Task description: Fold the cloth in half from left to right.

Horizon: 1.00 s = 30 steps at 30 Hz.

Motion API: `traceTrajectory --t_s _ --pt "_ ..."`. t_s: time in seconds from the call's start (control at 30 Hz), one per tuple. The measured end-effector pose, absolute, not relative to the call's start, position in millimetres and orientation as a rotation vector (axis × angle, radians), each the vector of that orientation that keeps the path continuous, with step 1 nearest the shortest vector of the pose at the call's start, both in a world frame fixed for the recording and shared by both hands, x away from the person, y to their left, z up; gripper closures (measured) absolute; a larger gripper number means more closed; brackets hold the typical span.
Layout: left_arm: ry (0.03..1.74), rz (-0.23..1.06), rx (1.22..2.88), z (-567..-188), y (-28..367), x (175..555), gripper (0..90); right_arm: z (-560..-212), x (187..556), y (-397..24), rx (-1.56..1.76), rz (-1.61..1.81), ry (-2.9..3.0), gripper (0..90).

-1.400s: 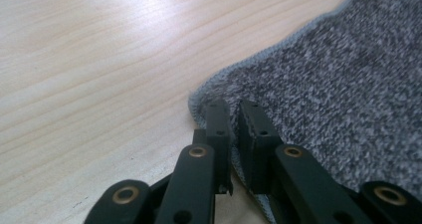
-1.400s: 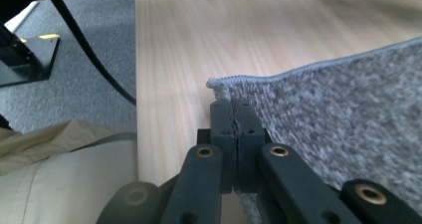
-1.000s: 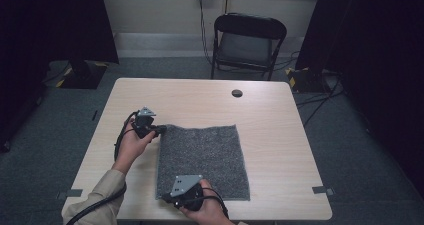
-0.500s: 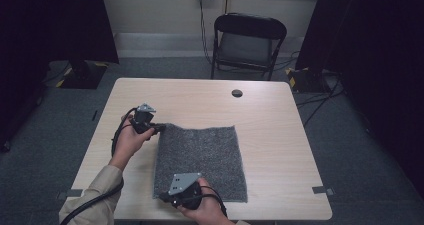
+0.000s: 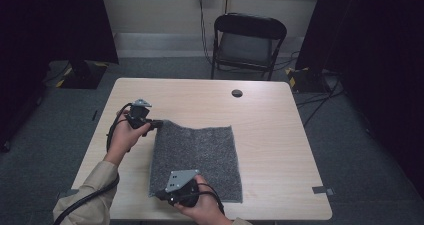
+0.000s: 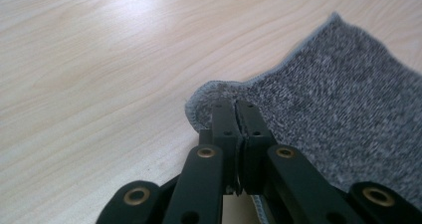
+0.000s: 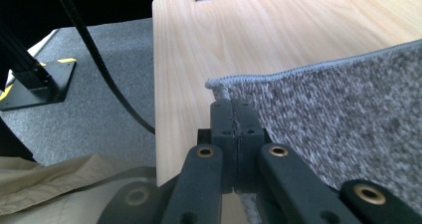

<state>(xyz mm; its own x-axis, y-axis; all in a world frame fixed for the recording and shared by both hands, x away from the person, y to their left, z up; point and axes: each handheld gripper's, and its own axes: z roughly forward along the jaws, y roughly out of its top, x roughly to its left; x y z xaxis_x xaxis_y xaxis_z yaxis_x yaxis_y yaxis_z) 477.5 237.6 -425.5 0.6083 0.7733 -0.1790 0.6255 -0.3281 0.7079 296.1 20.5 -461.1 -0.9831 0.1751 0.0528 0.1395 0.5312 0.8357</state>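
Grey felt-like rectangular cloth [image 5: 197,160] is what I have pinched at two corners, so I read the step in hand as the pick-up before a fold or a lift. My left gripper [image 6: 234,107] has its black jaws pressed together on the far left corner, where the hemmed edge curls up a little off the wood. My right gripper [image 7: 233,107] is likewise clamped on the near left corner, the stitched border bunched just ahead of the tips. From the high view, the left gripper [image 5: 152,124] sits at the cloth's far left corner and the right gripper [image 5: 167,195] at its near left corner, close to my edge.

Outward from there, the rest of the cloth lies flat on the pale wooden tabletop [image 5: 270,130], roughly in the middle and nearer my side. A small dark round hole [image 5: 237,93] sits well apart near the far edge, and a black folding chair [image 5: 248,45] stands beyond.

Next, I judge that both hands must rise together and carry the left edge across toward the right edge, keeping the corners level so the fold lands square. Uneven lifting could skew the cloth or pull a corner free.
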Motion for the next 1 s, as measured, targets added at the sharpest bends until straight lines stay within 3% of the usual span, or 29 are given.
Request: traceTrajectory --t_s 0.5,1.0 --pt "1.081 0.263 2.089 -394.1 245.7 478.2 88.4 -450.1 297.8 32.2 0.249 1.526 2.712 90.0" --pt "1.051 0.259 2.086 -380.2 224.6 486.5 88.4 -439.6 298.8 20.9 0.264 1.569 2.695 90.0"
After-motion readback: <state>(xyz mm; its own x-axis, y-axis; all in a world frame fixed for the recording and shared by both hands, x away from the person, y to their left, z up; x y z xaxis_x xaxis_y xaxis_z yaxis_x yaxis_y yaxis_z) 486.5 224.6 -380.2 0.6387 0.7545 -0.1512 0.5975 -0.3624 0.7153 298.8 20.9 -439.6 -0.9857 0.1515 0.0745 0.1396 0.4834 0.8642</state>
